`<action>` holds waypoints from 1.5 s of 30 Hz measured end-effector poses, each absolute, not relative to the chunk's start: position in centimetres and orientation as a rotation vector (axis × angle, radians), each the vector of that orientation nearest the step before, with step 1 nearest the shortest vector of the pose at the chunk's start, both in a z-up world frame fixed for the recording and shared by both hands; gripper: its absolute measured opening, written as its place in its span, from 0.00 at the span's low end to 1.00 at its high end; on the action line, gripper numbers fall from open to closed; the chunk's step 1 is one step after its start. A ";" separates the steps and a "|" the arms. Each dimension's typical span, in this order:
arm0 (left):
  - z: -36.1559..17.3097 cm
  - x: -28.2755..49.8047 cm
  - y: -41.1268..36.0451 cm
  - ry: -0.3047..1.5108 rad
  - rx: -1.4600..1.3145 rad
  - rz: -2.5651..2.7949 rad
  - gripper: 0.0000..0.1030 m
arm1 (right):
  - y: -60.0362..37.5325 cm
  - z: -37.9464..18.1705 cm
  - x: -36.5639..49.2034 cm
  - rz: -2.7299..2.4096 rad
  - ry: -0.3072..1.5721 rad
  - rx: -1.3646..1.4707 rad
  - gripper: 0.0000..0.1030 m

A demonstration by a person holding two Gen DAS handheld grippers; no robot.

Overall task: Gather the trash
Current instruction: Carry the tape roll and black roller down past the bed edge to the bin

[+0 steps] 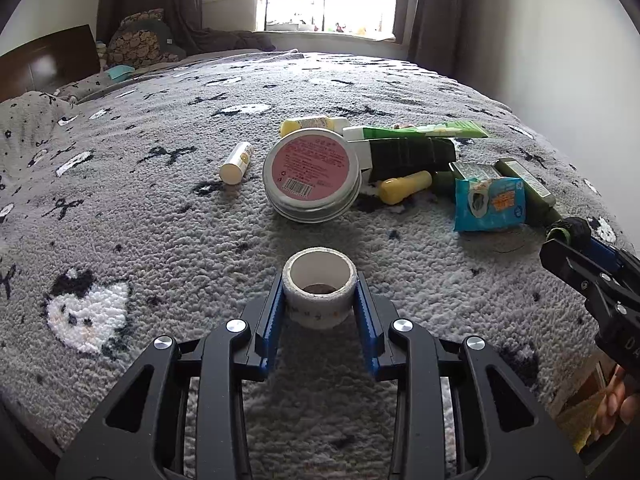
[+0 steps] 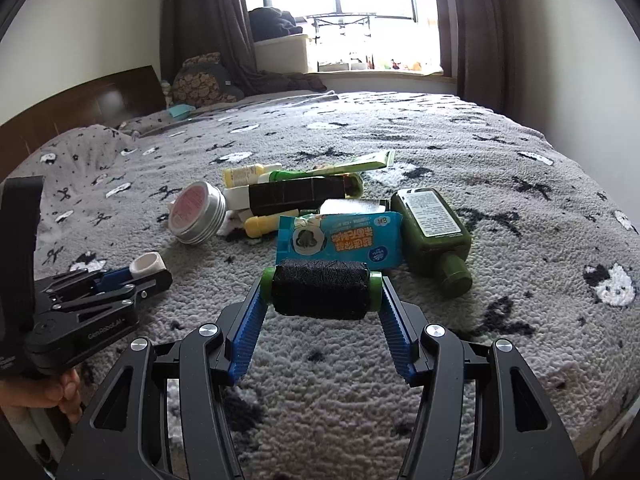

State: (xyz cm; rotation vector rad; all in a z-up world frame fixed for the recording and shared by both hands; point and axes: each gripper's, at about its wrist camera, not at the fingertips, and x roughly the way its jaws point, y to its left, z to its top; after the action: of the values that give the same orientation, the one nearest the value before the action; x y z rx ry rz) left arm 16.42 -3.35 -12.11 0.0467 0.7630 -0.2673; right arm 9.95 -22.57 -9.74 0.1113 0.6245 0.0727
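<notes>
Gripped between the left gripper's (image 1: 319,294) jaws, a small white tape roll (image 1: 319,280) sat on the grey bedspread (image 1: 140,220). Right gripper (image 2: 320,292) jaws clamped a black thread spool (image 2: 320,290) endwise, near the blue packet (image 2: 340,242).

left gripper (image 1: 319,286) fingers (image 1: 272,312) clamp a white tape roll (image 1: 319,286) on the grey blanket (image 1: 140,208).
</notes>
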 end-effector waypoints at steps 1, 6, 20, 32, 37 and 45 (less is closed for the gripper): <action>-11.9 16.0 -3.4 0.759 0.045 -0.267 0.30 | -22.6 -9.4 9.4 0.072 0.617 0.111 0.55; -10.1 13.1 -3.5 0.719 0.055 -0.255 0.30 | -22.9 -7.8 7.0 0.057 0.576 0.103 0.55; -6.8 3.9 -3.7 0.613 0.069 -0.258 0.30 | -24.1 -4.4 -0.9 0.062 0.455 0.090 0.55; -11.0 -0.8 -2.8 0.711 0.101 -0.290 0.30 | -23.2 -7.6 -4.6 0.113 0.541 0.033 0.55; -13.7 -2.1 -2.9 0.785 0.123 -0.311 0.30 | -22.5 -10.2 -5.5 0.141 0.622 0.005 0.55; -18.2 -3.4 -2.5 0.918 0.123 -0.309 0.30 | -21.4 -14.9 -6.3 0.174 0.766 0.010 0.55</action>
State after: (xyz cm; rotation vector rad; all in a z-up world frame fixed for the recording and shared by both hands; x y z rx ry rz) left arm -3.39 -2.45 -18.17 0.1233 0.9181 -0.3095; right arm -6.34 -21.37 -14.91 0.0099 0.7658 0.1738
